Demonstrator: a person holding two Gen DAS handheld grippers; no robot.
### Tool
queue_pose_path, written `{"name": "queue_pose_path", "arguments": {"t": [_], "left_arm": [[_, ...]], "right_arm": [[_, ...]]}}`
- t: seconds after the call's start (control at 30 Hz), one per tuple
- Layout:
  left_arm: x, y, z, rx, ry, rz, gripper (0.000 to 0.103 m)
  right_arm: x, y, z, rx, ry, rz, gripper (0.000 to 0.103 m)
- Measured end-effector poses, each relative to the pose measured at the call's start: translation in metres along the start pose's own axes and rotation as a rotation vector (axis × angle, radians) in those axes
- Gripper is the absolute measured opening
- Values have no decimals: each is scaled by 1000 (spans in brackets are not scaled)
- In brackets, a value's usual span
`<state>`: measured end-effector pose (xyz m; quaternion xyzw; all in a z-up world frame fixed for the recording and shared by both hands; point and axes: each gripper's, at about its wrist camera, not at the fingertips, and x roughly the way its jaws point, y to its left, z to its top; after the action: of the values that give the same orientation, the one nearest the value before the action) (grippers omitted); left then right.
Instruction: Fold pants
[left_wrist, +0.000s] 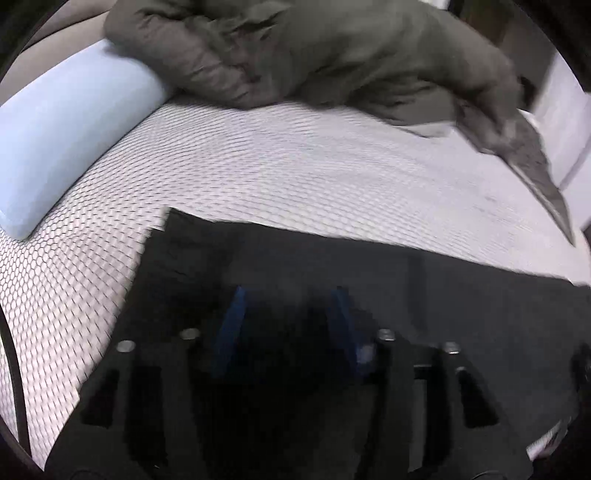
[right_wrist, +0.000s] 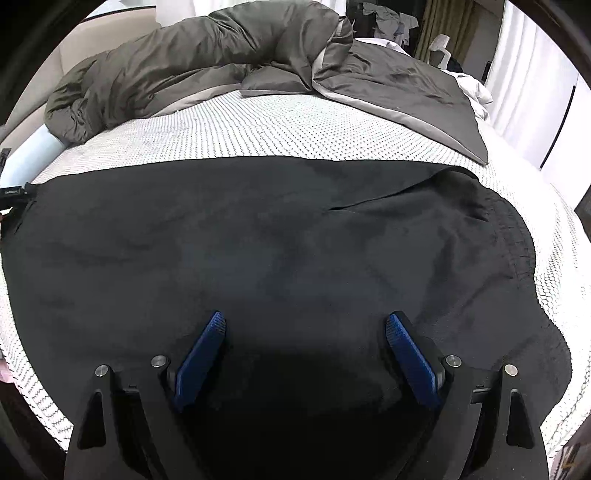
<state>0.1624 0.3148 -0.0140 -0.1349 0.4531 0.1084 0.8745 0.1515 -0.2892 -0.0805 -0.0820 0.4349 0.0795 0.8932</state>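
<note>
On the white honeycomb-patterned mattress cover we have the black soft-fabric pants laid flat and sideways, with the gathered waistband at the right of the right wrist view and the leg ends running off to the left. Behind them a crumpled olive-grey quilt is pushed to the far side of the bed, and a pale blue bolster pillow lies along the left edge in the left wrist view.

Our right gripper hangs over the near edge of the pants, its blue ribbed pads wide apart with nothing pinched between them. Our left gripper sits over the leg-end corner of the cloth; the picture is blurred, but its blue pads stand apart and we see no fabric clamped, so we read it as open.

We judge that the legs already lie one on the other, since the pants show as a single broad band with a seam line near the waist, and that we are between folds, with neither gripper holding the cloth. The next move, as we see it, calls for closing on the leg-end hem with the left and carrying it across toward the waistband. The cloth looks limp and could bunch or drag unevenly.
</note>
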Motion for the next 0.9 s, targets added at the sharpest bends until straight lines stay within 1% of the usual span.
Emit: {"name": "queue_pose_path", "arguments": {"t": [0.03,0.07,0.1,0.13,0.17,0.2,0.23,0.27,0.33,0.37,0.47,0.5,0.53,0.6,0.63,0.67,0.7,0.77,0.8,0.9], "left_arm": [[-11,-9,-9,22,-14,-19,63],[-22,-27,-18,51,-38,-43,71],[-33,-39,-26,64,-54,-57,75],[-42,-52,-33,79,-67,-80,83],[-52,-71,-41,101,-78,-108,87],[-59,-93,-51,138,-84,-127,93],[-61,-106,-56,168,-83,-122,98],[-69,-124,-68,203,-94,-111,102],[-74,-162,-85,274,-127,-132,102],[-73,-173,-91,285,-123,-144,102],[-78,-224,-123,324,-79,-225,102],[-74,-238,-132,337,-66,-263,102],[-73,-249,-141,351,-49,-283,102],[-66,-268,-158,367,-15,-289,102],[-61,-272,-162,378,0,-278,102],[-54,-277,-166,391,20,-240,102],[-49,-279,-168,397,27,-224,102],[-46,-280,-167,391,27,-222,102],[-47,-281,-166,374,23,-219,102],[-61,-281,-164,339,0,-250,102]], "right_arm": [[-2,2,0,-10,-4,9,91],[-4,5,-1,-26,-7,19,91],[-6,9,-2,-41,-7,24,91],[-8,13,-3,-68,-5,25,91],[-9,16,-6,-90,-2,27,91],[-11,19,-8,-110,2,35,91],[-13,21,-11,-131,2,41,91],[-14,22,-13,-144,5,39,91],[-17,21,-17,-172,11,20,91],[-19,18,-19,-175,13,16,91],[-23,-3,-22,-149,15,-42,91],[-24,-20,-24,-112,21,-84,91],[-24,-29,-26,-85,25,-99,91],[-25,-59,-30,10,36,-143,91],[-26,-75,-34,54,39,-191,91],[-28,-86,-37,79,39,-220,90],[-29,-101,-42,115,40,-268,90],[-29,-117,-46,162,48,-323,91],[-29,-123,-48,188,51,-326,91],[-36,-119,-46,184,25,-339,91]]}}
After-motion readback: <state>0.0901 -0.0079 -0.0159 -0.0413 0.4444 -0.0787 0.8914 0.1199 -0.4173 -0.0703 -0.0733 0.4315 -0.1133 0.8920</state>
